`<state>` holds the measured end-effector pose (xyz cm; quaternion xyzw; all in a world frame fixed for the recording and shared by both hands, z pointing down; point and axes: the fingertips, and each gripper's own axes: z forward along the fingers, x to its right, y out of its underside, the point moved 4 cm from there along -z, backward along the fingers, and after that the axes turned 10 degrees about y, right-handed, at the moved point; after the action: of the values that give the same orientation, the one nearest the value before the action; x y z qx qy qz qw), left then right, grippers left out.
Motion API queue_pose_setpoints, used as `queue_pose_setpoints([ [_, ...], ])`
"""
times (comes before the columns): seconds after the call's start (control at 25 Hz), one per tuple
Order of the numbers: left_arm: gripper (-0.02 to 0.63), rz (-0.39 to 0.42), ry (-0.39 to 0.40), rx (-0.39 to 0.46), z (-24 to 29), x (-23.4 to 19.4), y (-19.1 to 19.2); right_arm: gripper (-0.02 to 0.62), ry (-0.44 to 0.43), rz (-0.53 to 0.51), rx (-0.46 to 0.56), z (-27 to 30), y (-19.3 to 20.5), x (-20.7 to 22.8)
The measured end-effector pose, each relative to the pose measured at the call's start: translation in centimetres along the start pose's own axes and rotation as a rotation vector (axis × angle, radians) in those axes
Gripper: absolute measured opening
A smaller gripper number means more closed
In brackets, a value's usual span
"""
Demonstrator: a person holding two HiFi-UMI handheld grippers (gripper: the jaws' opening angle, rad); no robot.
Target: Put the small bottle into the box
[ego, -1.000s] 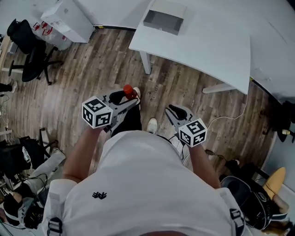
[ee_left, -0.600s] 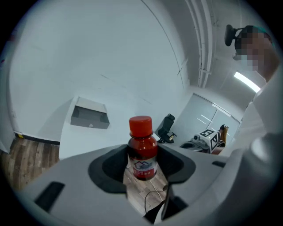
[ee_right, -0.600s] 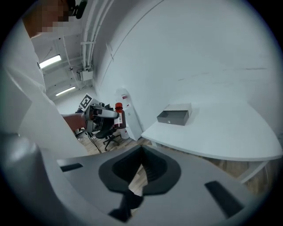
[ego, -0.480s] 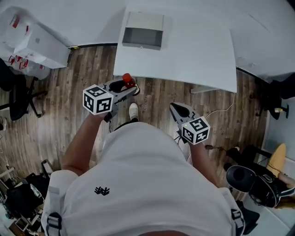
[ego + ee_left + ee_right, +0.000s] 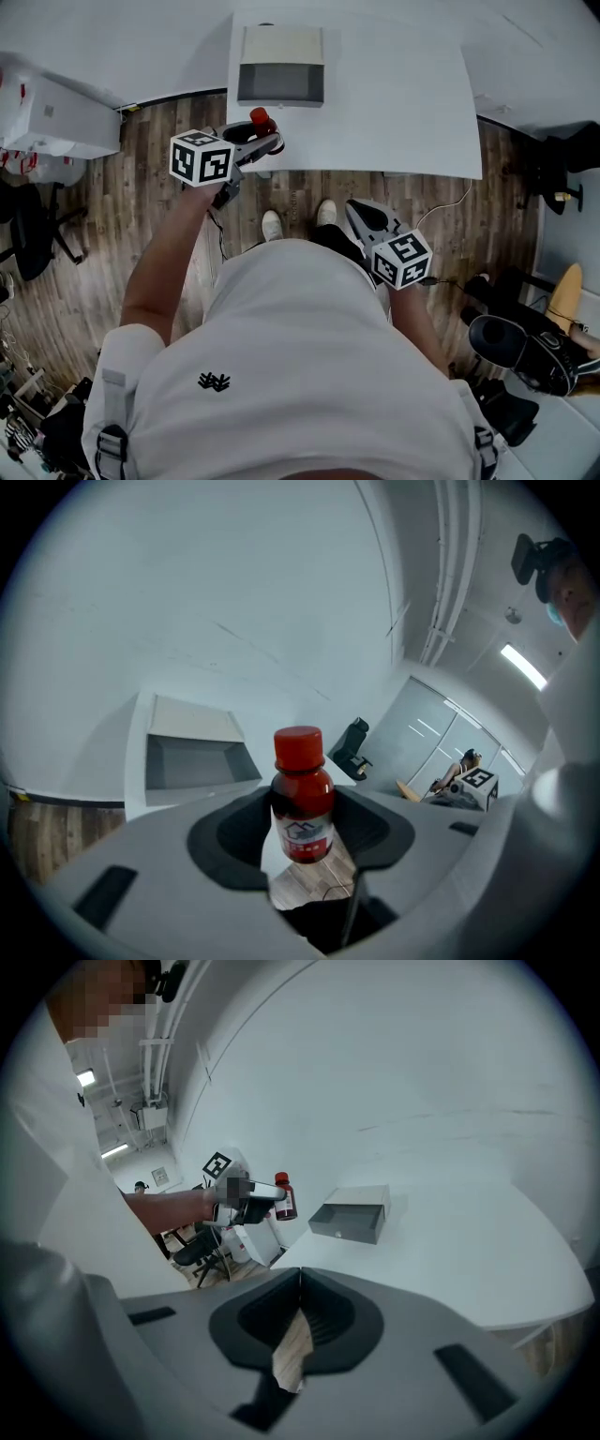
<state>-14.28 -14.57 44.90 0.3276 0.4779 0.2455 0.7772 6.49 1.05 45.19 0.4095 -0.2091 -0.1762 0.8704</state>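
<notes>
The small bottle (image 5: 302,803) stands upright between the jaws of the left gripper (image 5: 265,142), which press on its labelled lower body from both sides. Its red cap and the dark red liquid in its neck show above the jaws. The right gripper (image 5: 359,212) has its jaws closed together with nothing between them; only a sliver of floor shows past the tips. In the head view the left gripper holds the bottle in the air over the near left corner of the white table (image 5: 403,84), just short of the box (image 5: 281,44) and outside it. The box lies open on the table with its grey inside bare. The right gripper hangs lower, near the person's body, over the wooden floor (image 5: 159,216) in front of the table's near edge.
</notes>
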Motion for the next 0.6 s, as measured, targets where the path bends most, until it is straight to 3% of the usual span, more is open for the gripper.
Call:
queue_pose_setpoints([
  [0.32,0.21,0.02,-0.078,-0.089,5.6,-5.2,-4.6,0.006,-0.015,0.029,0.032,2.2,-2.7,5.6],
  [0.6,0.211,-0.052,-0.172,-0.187,9.4,-10.6,-6.0,0.006,-0.083,-0.009,0.033,5.4,-7.1,11.2],
])
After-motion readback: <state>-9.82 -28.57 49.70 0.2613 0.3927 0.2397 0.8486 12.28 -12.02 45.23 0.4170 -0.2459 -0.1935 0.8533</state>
